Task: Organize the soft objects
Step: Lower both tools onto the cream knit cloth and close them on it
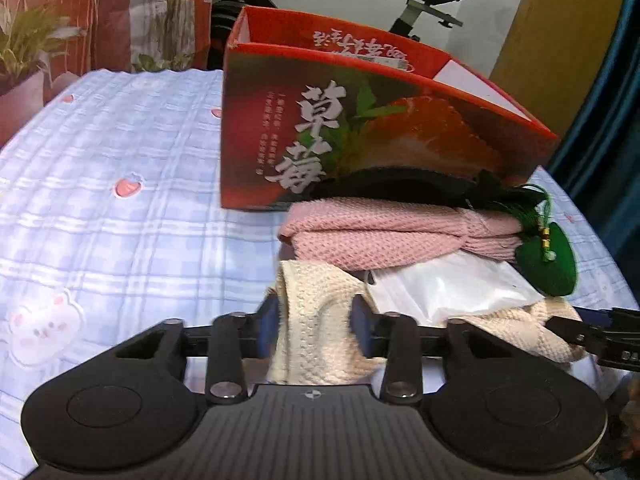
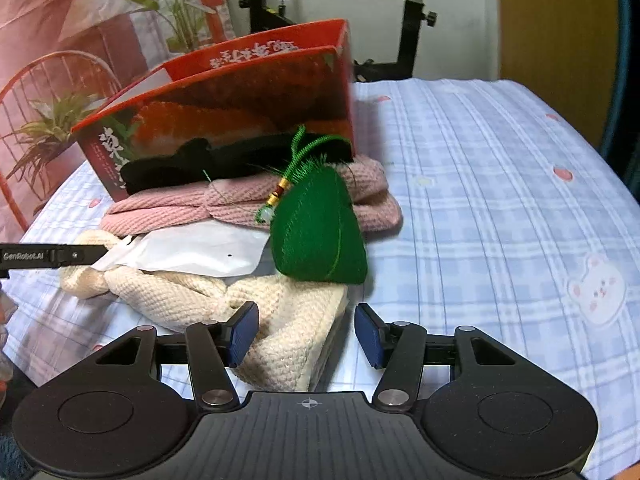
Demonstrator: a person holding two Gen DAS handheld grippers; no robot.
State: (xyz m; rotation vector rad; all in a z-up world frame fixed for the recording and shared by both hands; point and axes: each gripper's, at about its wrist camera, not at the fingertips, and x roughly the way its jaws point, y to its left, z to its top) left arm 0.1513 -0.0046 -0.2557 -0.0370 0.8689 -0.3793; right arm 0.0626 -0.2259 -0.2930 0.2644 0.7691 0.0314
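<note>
one red box (image 1: 360, 128), interior hidden, knits beside

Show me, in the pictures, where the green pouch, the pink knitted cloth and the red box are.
green pouch (image 2: 320, 236): right wrist view, middle of its felt body.
pink knitted cloth (image 1: 380, 228): left wrist view, front folded edge.
red box (image 1: 280, 128): left wrist view, printed front wall.
</note>
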